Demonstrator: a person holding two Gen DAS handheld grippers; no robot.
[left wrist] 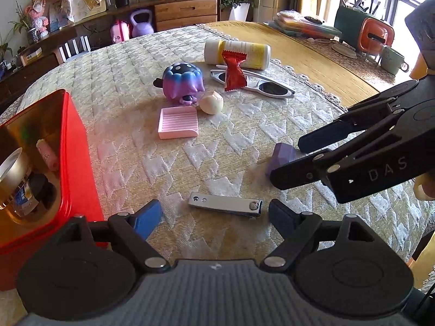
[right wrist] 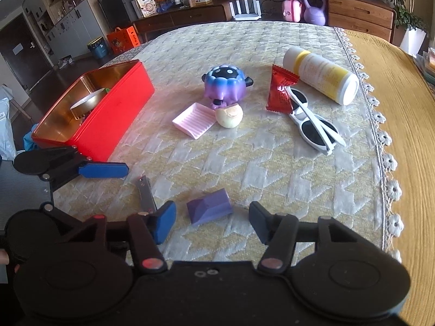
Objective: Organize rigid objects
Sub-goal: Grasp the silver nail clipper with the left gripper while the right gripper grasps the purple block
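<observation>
A silver nail clipper (left wrist: 225, 205) lies flat on the quilted cloth between the wide-apart fingers of my left gripper (left wrist: 214, 213), and neither pad touches it. To the right, my right gripper (right wrist: 212, 218) straddles a small purple faceted block (right wrist: 209, 209) with a gap on each side, so it is open. The same block (left wrist: 281, 154) shows between the right gripper's fingertips (left wrist: 301, 144) in the left wrist view. An open red tin box (left wrist: 78, 149) stands at the left with a round metal can and small items inside. One blue finger (right wrist: 103, 169) of the left gripper sits beside the red box (right wrist: 114, 114).
Farther back lie a pink ridged dish (right wrist: 194, 119), a cream round lump (right wrist: 229, 116), a purple-blue toy (right wrist: 225, 85), a red sachet (right wrist: 280, 92), white sunglasses (right wrist: 312, 125) and a white bottle (right wrist: 323, 78). The cloth's lace edge (right wrist: 380, 125) runs along the right.
</observation>
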